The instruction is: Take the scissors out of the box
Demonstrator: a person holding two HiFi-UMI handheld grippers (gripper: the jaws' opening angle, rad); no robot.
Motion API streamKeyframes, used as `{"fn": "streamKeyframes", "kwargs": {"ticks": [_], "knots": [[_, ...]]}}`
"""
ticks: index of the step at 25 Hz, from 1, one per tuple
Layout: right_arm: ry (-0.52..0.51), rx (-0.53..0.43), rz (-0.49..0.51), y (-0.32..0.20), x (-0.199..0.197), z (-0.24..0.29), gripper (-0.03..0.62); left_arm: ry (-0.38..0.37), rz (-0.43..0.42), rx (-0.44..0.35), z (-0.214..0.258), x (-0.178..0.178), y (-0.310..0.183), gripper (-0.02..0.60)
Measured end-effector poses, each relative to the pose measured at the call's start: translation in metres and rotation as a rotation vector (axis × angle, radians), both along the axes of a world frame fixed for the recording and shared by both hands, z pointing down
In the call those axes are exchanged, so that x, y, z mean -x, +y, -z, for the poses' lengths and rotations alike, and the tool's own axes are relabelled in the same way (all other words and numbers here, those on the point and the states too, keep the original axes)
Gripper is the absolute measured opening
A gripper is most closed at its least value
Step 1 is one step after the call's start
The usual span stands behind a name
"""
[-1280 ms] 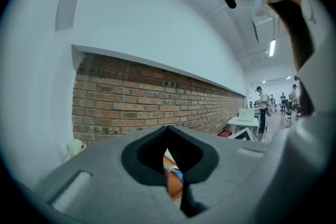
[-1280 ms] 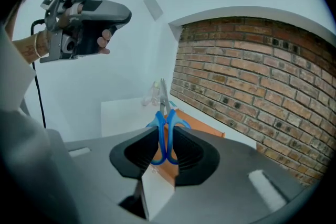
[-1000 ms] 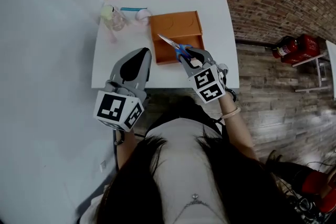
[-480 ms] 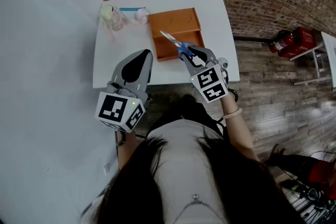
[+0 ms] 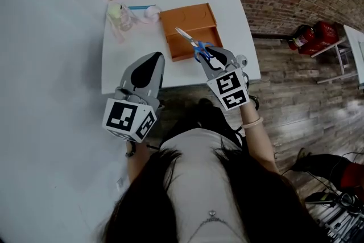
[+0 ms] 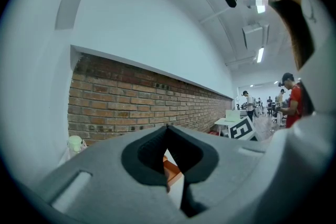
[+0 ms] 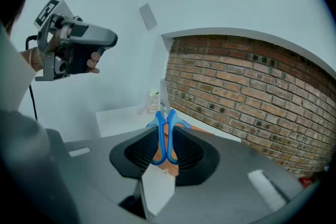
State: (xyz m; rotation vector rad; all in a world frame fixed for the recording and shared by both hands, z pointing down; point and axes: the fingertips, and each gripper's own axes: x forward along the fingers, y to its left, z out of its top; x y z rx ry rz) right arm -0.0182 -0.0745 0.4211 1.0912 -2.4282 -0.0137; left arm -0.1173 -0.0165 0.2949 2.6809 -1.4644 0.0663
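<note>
In the head view the orange box (image 5: 190,23) stands open on the white table (image 5: 236,20). Scissors (image 5: 192,44) with blue handles hang in the air over the box's near right part, blades pointing up and away. My right gripper (image 5: 207,56) is shut on their handles. The right gripper view shows the blue loops (image 7: 165,136) pinched between my right gripper's (image 7: 165,140) pads, the blades (image 7: 163,96) rising past them. My left gripper (image 5: 154,57) is shut and holds nothing, near the table's front edge, left of the box. In the left gripper view its jaws (image 6: 167,129) meet at the tips.
A pale green bottle (image 5: 117,14), a blue item (image 5: 142,9) and a small white round thing (image 5: 152,15) lie at the table's back left. A white wall runs along the left, a brick wall behind. Red fire extinguishers (image 5: 310,42) stand on the wooden floor at right.
My right gripper has lifted the scissors a little and carried them toward the box's near right side. My left gripper stays shut and has barely shifted.
</note>
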Motion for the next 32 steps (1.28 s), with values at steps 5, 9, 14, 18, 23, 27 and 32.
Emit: {"fn": "streamKeyframes", "kwargs": {"ticks": [5, 9, 14, 18, 23, 27, 32], "knots": [[-0.017, -0.014, -0.02, 0.005, 0.003, 0.007, 0.098, 0.002, -0.007, -0.002, -0.001, 0.005, 0.006, 0.0], [-0.028, -0.028, -0.027, 0.008, 0.009, 0.012, 0.098, 0.01, -0.01, -0.005, -0.004, 0.011, 0.01, 0.0], [-0.042, -0.03, -0.03, 0.01, 0.012, 0.013, 0.098, 0.016, -0.006, -0.006, -0.007, 0.016, 0.012, 0.0], [-0.051, -0.04, -0.03, 0.008, 0.011, 0.017, 0.098, 0.018, -0.006, -0.001, -0.007, 0.015, 0.01, 0.0], [-0.058, -0.05, -0.027, 0.004, 0.011, 0.021, 0.098, 0.022, -0.007, -0.009, -0.006, 0.012, 0.003, 0.0], [-0.061, -0.052, -0.021, 0.003, 0.004, 0.024, 0.098, 0.024, -0.006, -0.008, -0.005, 0.001, -0.002, 0.0], [-0.068, -0.051, -0.008, 0.002, -0.009, 0.028, 0.098, 0.024, -0.007, -0.006, -0.001, -0.015, -0.005, 0.0]]}}
